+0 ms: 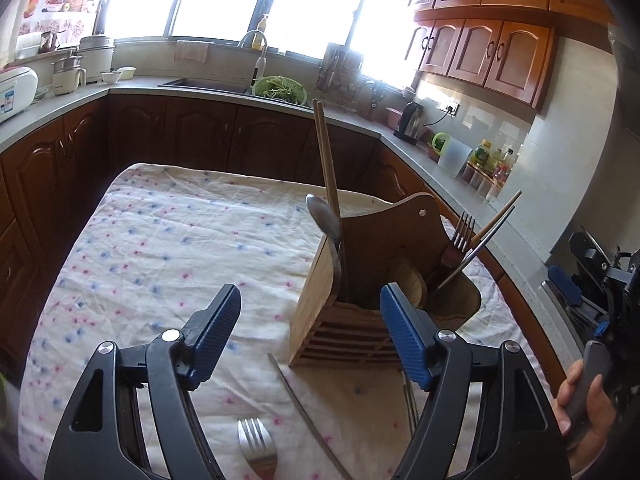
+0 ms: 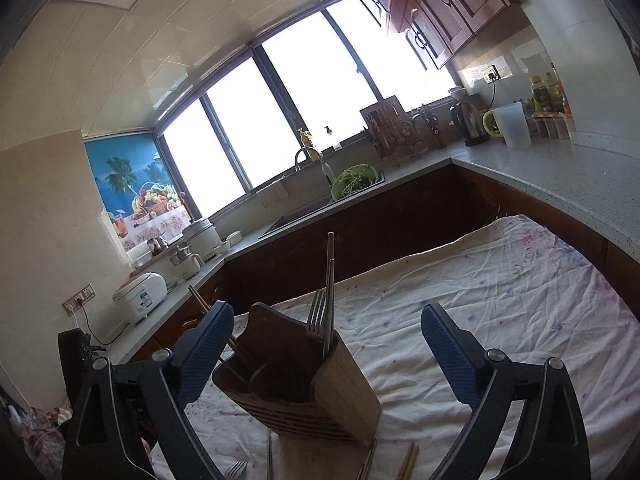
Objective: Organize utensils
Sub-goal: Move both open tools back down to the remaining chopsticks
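Observation:
A wooden utensil holder stands on a floral cloth; it also shows in the right wrist view. It holds a spoon, a wooden chopstick, a fork and more chopsticks. Loose on the cloth near me lie a fork and a metal chopstick. My left gripper is open and empty, just in front of the holder. My right gripper is open and empty, above the holder. More loose utensils lie below it.
The cloth-covered table sits inside a U-shaped kitchen counter. A sink with a green colander, a kettle, a plastic jug and bottles stand on it. A rice cooker is at the left.

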The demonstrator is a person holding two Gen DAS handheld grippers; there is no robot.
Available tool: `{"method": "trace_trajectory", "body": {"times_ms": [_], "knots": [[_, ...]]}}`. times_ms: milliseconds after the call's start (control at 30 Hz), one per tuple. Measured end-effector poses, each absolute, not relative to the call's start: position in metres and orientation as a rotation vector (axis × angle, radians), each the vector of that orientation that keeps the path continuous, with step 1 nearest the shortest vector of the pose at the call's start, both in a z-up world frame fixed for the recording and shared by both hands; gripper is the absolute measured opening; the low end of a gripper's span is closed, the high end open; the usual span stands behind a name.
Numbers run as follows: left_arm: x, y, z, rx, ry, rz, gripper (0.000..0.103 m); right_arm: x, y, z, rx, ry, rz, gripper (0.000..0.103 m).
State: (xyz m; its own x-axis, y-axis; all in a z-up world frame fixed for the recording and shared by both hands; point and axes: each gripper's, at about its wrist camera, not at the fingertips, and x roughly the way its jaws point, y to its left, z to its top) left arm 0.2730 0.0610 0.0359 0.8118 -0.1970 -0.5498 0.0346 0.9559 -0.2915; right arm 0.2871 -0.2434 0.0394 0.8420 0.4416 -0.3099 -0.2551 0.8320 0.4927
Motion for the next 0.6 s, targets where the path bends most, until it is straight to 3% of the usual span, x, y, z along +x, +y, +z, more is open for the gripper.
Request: {"method": "trace_trajectory", "body": {"times_ms": [600], "knots": [[0.206, 0.041, -0.001, -0.305, 0.744, -0.157, 0.081, 0.213, -0.284, -0.003, 0.450, 0.610, 0.301, 0.100]]}}
